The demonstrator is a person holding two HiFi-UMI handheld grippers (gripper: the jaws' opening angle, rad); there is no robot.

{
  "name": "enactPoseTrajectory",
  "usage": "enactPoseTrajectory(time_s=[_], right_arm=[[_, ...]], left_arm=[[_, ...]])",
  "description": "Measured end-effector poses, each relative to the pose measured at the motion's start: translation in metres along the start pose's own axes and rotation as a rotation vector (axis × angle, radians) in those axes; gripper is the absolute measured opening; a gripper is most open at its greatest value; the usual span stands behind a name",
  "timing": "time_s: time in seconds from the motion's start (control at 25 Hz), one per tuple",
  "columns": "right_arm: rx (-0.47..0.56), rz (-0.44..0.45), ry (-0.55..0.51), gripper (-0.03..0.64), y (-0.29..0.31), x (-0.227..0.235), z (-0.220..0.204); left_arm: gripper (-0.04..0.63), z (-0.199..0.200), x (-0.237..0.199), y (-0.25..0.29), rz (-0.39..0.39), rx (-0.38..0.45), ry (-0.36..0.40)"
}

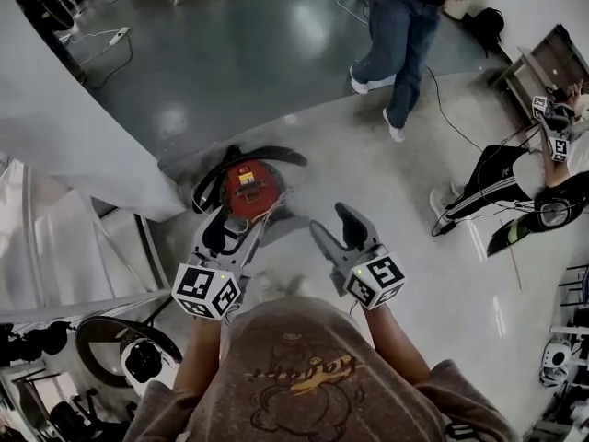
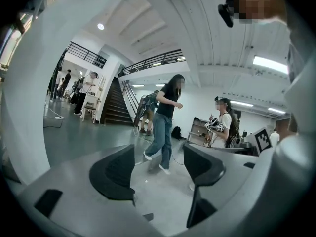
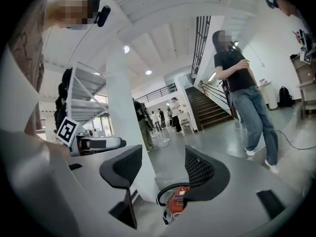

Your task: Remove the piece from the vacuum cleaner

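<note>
You wore a grey-brown, short-sleeved T-shirt (image 1: 304,376) with an orange-and-dark print on the chest. Your left gripper (image 1: 235,228) and right gripper (image 1: 333,228) were pale grey with black textured pads (image 2: 116,174). Each carried a cube (image 1: 207,291) of black-and-white square markers with a small green light.

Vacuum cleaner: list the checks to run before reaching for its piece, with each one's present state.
1. Left hand-held gripper open, nothing held: ok.
2. Right hand-held gripper open, nothing held: ok.
3. Vacuum cleaner in view on the floor ahead of both grippers: ok.
4. Piece to remove picked out: cannot tell, too small and blurred.
5. Walking person apart from the vacuum cleaner: ok.
</note>
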State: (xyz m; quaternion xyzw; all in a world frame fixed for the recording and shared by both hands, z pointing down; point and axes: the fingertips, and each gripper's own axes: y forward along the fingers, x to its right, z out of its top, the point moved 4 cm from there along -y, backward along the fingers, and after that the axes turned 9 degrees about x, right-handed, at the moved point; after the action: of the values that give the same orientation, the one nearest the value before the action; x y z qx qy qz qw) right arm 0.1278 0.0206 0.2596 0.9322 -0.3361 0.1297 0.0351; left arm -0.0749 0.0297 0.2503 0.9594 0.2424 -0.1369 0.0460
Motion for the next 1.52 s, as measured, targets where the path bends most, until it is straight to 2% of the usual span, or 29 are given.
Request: enactPoseTrajectory(time_s=[0.4, 0.64, 0.88, 1.16, 1.52], right_arm=[[-0.133, 0.085, 0.013, 0.242, 0.029, 0.013, -0.031], [-0.194, 0.102, 0.025, 0.242, 0.047, 0.032, -0.07], [-0.247, 0.127, 0.037, 0.242, 0.064, 0.049, -0.118], [-0.365, 0.186, -0.01, 0.242, 0.076, 0.075, -0.189], [-0.579, 0.28, -0.072, 0.242, 0.092, 0.12, -0.332]], left_arm=[[0.296, -0.023, -0.027, 0.015, 0.018, -0.08, -0.036], [0.296, -0.065, -0.05, 0.032, 0.028, -0.131, -0.071], [0.296, -0.11, -0.077, 0.059, 0.015, -0.147, -0.1], [0.296, -0.192, -0.099, 0.07, 0.026, -0.246, -0.112], [0.296, -0.343, -0.121, 0.078, -0.031, -0.402, -0.116]])
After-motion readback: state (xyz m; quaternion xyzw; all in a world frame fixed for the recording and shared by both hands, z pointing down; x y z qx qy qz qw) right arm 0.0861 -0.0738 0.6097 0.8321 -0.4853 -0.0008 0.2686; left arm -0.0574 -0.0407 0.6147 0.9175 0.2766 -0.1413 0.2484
